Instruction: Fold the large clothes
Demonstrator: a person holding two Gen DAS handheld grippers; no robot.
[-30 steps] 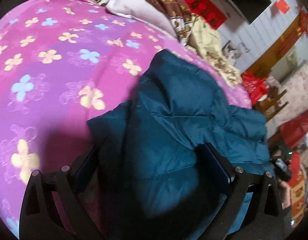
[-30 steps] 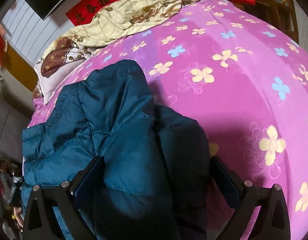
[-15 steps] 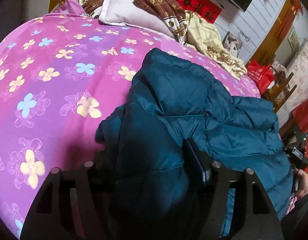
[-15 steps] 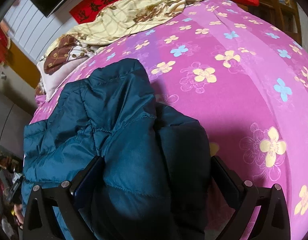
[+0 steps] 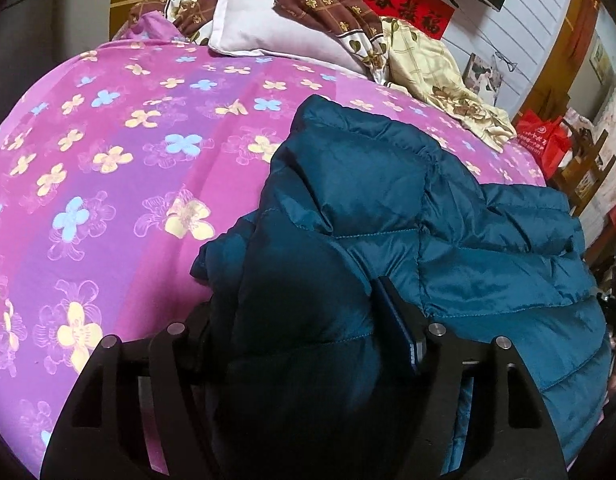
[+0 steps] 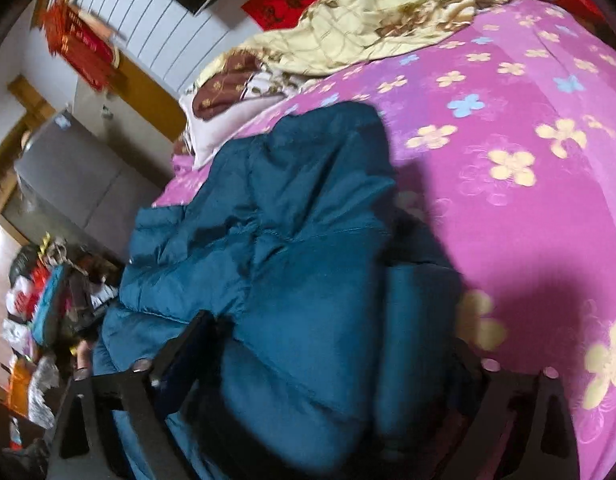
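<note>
Both cameras rode on the handheld grippers and looked forward and downward, very close to a teal padded jacket on the pink flowered bedspread. The left wrist view faced the pillow at the headboard wall. The right wrist view, blurred and seemingly tilted, took in the same jacket, bedspread and wall.

jacket: quilted nylon-like cloth, slight sheen | bedsheet: soft matt floral cloth | tongs: matt blk plastic
</note>
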